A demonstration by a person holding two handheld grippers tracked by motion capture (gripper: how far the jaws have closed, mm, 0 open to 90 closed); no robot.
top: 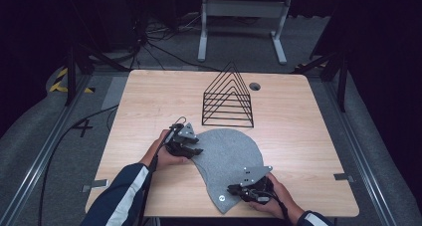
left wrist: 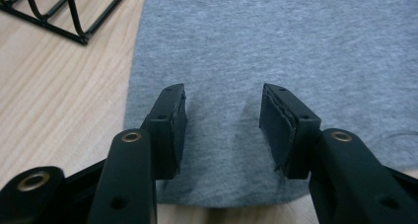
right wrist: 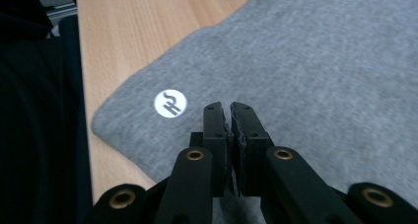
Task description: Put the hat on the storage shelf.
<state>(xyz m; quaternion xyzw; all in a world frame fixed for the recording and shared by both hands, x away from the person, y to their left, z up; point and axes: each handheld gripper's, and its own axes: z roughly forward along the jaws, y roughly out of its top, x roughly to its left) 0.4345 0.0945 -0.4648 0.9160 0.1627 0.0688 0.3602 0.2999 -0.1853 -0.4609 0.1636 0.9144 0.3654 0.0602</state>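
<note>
**A:** What is being handled here?

**B:** A grey beanie (top: 226,161), a soft knit hat lying flat on the wooden table (top: 149,101), near the person's edge. Its rounded crown points toward the black wire rack (top: 228,97), which stands just behind it and apart from it. The white round logo (right wrist: 170,103) sits near the hat's near corner.

**A:** And the two tools?

**B:** The right gripper (right wrist: 230,110) is at the near edge of the hat, close to that logo. Its jaws are pressed together, and they seem to have a fold of fabric pinched between them, though the cloth inside the pads is hard to make out. I would call it closed on the beanie's edge.

**A:** The left one?

**B:** The left gripper (left wrist: 224,123) hovers over the hat's far-left edge with its jaws partly apart. The fabric shows between the pads (left wrist: 276,123), but they don't press on it, so nothing is gripped there yet.

**A:** Why hold it at two spots?

**B:** Limp cloth sags if lifted from one point. My guess is that one side anchors the hem while the other goes for a second hold, so the hat can be lifted or folded evenly, perhaps toward the rack.
</note>
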